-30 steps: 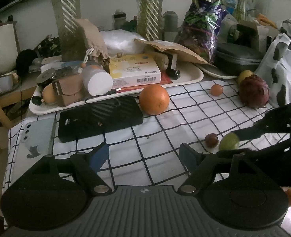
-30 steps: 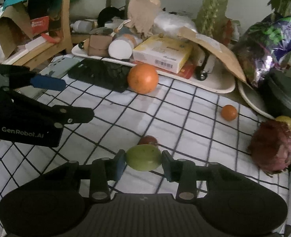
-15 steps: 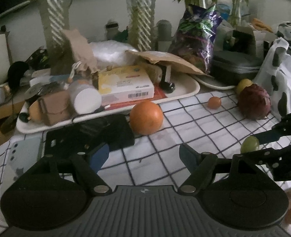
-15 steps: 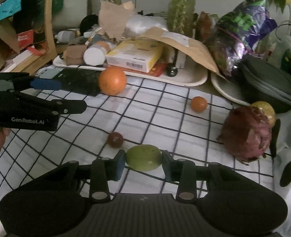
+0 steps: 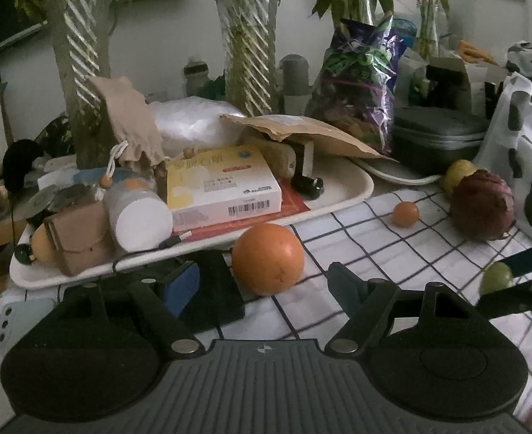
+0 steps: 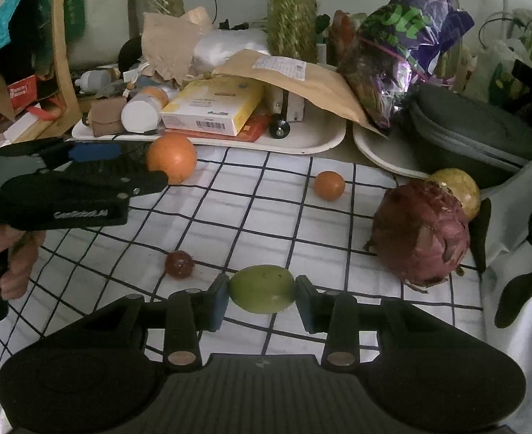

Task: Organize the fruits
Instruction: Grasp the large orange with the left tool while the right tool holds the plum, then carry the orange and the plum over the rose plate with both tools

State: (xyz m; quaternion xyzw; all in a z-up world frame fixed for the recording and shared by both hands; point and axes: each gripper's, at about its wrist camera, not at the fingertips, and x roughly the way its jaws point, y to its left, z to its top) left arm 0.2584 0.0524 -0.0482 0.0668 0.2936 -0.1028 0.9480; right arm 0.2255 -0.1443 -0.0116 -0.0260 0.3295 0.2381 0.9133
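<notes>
My right gripper (image 6: 261, 294) is clamped on a green fruit (image 6: 261, 293), both pads pressed against its sides, holding it above the checked cloth (image 6: 251, 213). Just beyond it on the cloth lies a small dark red fruit (image 6: 179, 263); farther back sits a small orange fruit (image 6: 329, 185), and to the right a big dark red fruit (image 6: 420, 230) with a yellow one (image 6: 457, 186) touching it behind. My left gripper (image 5: 264, 284) stands wide with nothing between its fingers, and the large orange (image 5: 267, 258) sits on the cloth just ahead of the gap, near the edge of a cluttered white tray (image 5: 341, 188). A dark flat device (image 5: 215, 296) lies beside the orange, under the left finger.
</notes>
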